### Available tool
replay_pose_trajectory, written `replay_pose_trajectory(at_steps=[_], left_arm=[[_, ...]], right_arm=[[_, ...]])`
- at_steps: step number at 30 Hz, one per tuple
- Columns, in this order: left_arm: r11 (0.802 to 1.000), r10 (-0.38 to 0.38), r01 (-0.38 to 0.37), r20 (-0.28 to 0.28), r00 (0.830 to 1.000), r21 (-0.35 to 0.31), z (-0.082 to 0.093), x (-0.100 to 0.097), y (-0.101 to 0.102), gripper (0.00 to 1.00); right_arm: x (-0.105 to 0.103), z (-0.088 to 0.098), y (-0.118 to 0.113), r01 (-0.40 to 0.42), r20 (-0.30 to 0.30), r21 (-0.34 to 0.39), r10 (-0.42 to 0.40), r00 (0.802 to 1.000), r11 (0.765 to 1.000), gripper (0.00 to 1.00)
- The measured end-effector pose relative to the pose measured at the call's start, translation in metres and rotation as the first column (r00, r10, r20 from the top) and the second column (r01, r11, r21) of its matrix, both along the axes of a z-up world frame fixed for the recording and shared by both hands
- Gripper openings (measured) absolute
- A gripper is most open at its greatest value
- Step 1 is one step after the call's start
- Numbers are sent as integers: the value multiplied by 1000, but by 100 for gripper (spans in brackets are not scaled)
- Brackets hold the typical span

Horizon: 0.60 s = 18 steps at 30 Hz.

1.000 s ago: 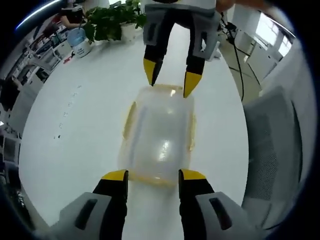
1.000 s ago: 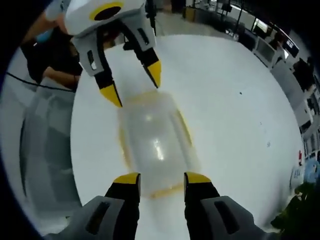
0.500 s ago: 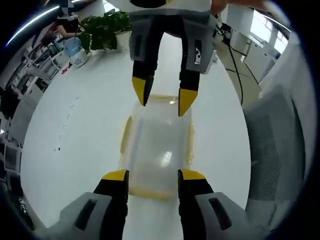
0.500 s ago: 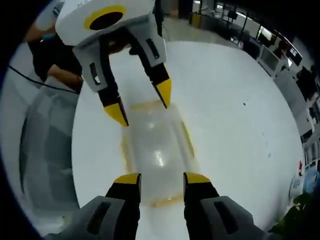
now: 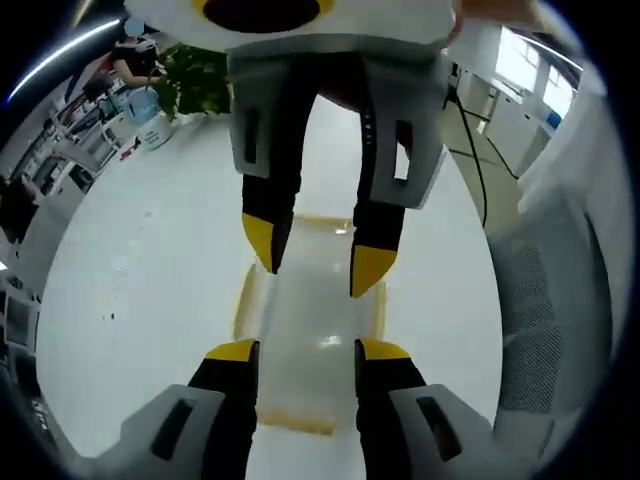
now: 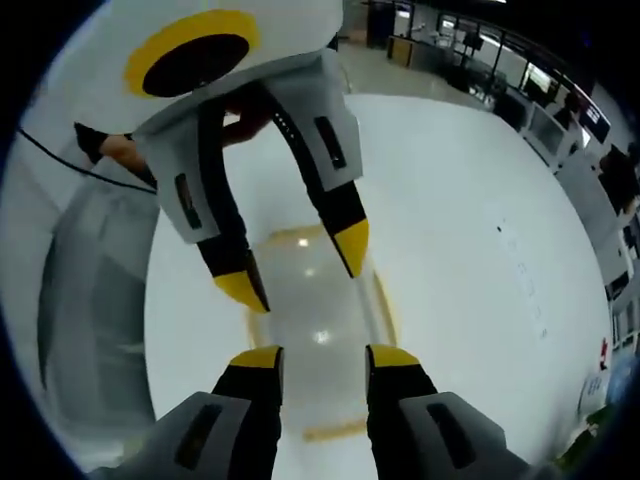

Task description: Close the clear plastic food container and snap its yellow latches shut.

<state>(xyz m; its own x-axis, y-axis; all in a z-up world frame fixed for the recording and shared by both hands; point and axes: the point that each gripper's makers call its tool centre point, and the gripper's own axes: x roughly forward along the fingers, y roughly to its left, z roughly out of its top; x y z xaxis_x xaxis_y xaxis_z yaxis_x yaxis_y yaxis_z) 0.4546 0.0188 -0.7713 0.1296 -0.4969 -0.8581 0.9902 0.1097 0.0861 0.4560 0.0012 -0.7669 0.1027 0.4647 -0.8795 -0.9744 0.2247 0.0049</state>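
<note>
container (image 5: 312,335): clear, yellow latches (image 5: 243,290), flat on white table (image 5: 140,300)
left gripper (image 5: 297,350): spread, over container's near end
right gripper (image 6: 325,352): spread, over container's opposite end

This looks like an open-plan office or lab workspace. A large white table (image 5: 130,300) fills the foreground, and beyond its far edge in the left gripper view stand a leafy potted plant (image 5: 195,80), a blue water bottle (image 5: 143,103) and shelves crowded with equipment (image 5: 70,150), with a long ceiling light (image 5: 60,58) overhead. A grey mesh-backed office chair (image 5: 545,320) sits at the table's side with a black cable (image 5: 470,150) trailing across the floor near it, and the right gripper view shows rows of desks with dark monitors (image 6: 520,75) in the background.
</note>
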Motion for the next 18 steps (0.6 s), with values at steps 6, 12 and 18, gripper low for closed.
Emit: replay_pose_trajectory(at_steps=[6,12,18], left_arm=[[1000,21,-21,-4,1000,-12,-1,2,-1,38],[999,29,-30,-16,999,-21,-1,-1,-2,39],[998,52,-53,-27,998,-18,-5,-5,1,38]], right_arm=[[3,2,1,10,0,16,-10,1000,1000,32],[6,2,3,11,7,19,-12,1000,1000,32],[7,-2,4,10,9,10,-10,1000,1000,32]])
